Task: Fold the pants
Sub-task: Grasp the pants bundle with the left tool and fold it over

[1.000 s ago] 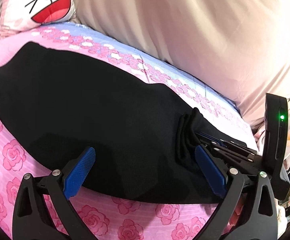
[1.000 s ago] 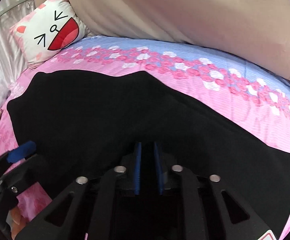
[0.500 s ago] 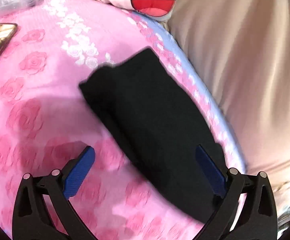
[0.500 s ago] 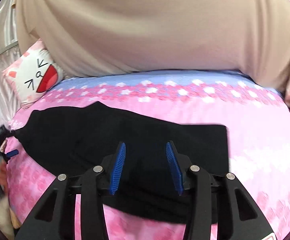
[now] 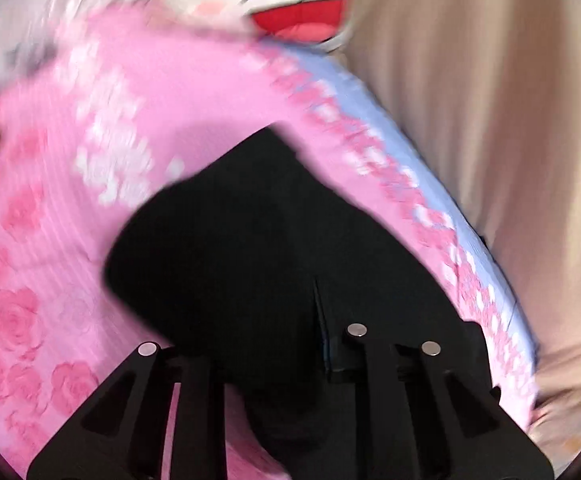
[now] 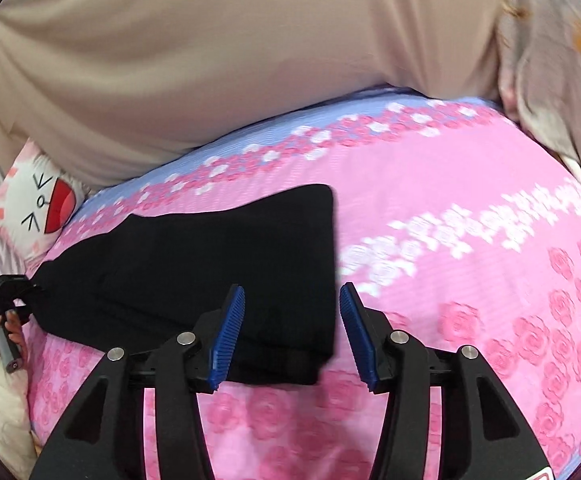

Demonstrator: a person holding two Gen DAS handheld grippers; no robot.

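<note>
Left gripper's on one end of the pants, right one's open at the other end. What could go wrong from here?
1. The left gripper has just been closing on the end of the pants; the left wrist view is blurred, so how many layers it holds is unclear. Some may slip out.
2. The right gripper has just been opening and straddles only the corner, so it may catch one layer or the pink sheet too.

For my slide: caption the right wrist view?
Open right claw straddles the black pants corner on a pink bedspread.
</note>
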